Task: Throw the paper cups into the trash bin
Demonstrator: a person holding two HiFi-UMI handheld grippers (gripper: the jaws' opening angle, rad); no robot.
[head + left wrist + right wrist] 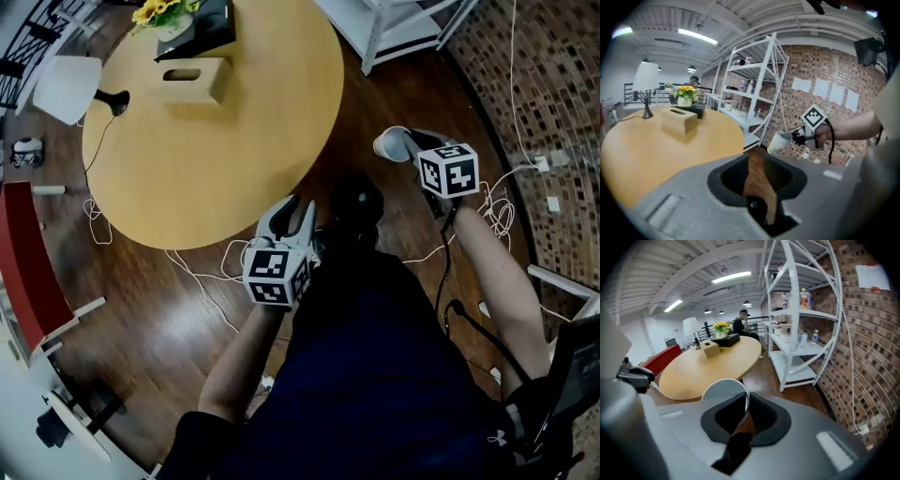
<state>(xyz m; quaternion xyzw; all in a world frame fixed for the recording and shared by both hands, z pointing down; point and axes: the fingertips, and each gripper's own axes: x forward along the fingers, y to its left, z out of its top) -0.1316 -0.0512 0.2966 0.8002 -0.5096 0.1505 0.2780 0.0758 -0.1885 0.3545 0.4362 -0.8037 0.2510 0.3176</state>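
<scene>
The right tool (pixel 413 146) pinches the cup (pixel 388 143) by its rim, the left tool (pixel 292 217) gapes empty, and a dark round shape (pixel 356 200), perhaps the bin, lies at seven o'clock from the cup.

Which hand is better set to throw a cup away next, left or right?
Right. The right gripper is shut on a cup by its wall, so it only has to carry it. The left gripper is open and empty. No bin shows in any view, so nearness cannot be judged.
</scene>
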